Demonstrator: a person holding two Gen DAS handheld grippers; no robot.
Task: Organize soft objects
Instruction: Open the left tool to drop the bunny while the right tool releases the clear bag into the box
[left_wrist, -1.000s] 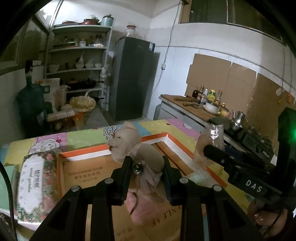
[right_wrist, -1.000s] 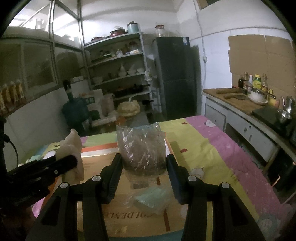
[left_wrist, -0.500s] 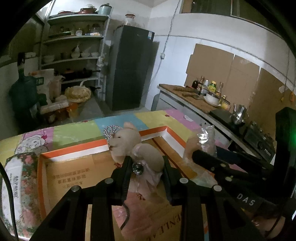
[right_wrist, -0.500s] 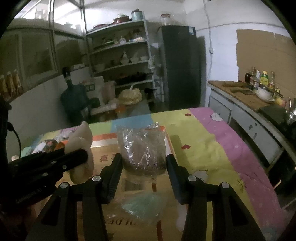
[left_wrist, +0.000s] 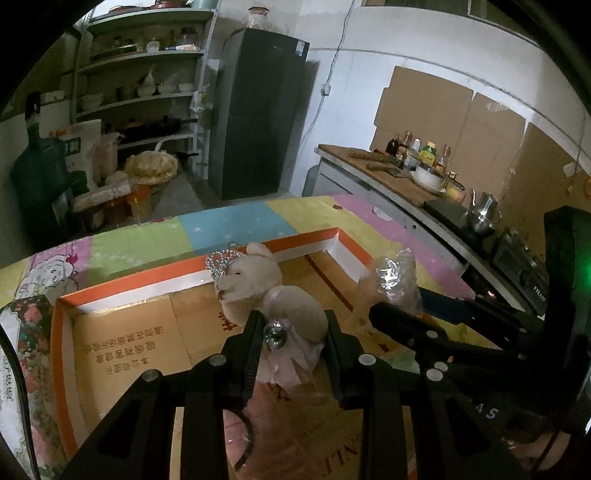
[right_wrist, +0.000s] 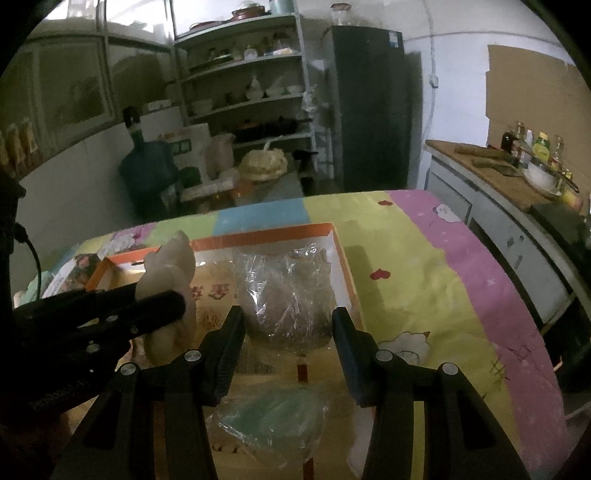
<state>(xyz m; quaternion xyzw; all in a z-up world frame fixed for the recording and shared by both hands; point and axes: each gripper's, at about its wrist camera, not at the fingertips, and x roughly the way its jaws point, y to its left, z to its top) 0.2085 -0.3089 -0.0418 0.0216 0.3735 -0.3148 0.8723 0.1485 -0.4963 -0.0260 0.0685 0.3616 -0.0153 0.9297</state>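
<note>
Plush bear (left_wrist: 273, 295): matt fuzzy beige fabric, thin pink cloth skirt, sparkly beaded crown, faceted shiny gem. Clear bag (right_wrist: 284, 291): crinkly glossy plastic film, same for teal packet (right_wrist: 273, 417). Box (left_wrist: 122, 332): matt brown corrugated cardboard inside, orange-white printed rim. Bench cover (right_wrist: 417, 258): matt printed cloth. Both grippers: matt black plastic, silvery metal screws. Kettle (left_wrist: 482, 210): shiny metal.

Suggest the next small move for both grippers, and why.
Probably lower both a little further into the cardboard box, then release. The left gripper is shut on the plush bear, the right gripper on the plastic-wrapped bundle, and both appear held above the box floor.
</note>
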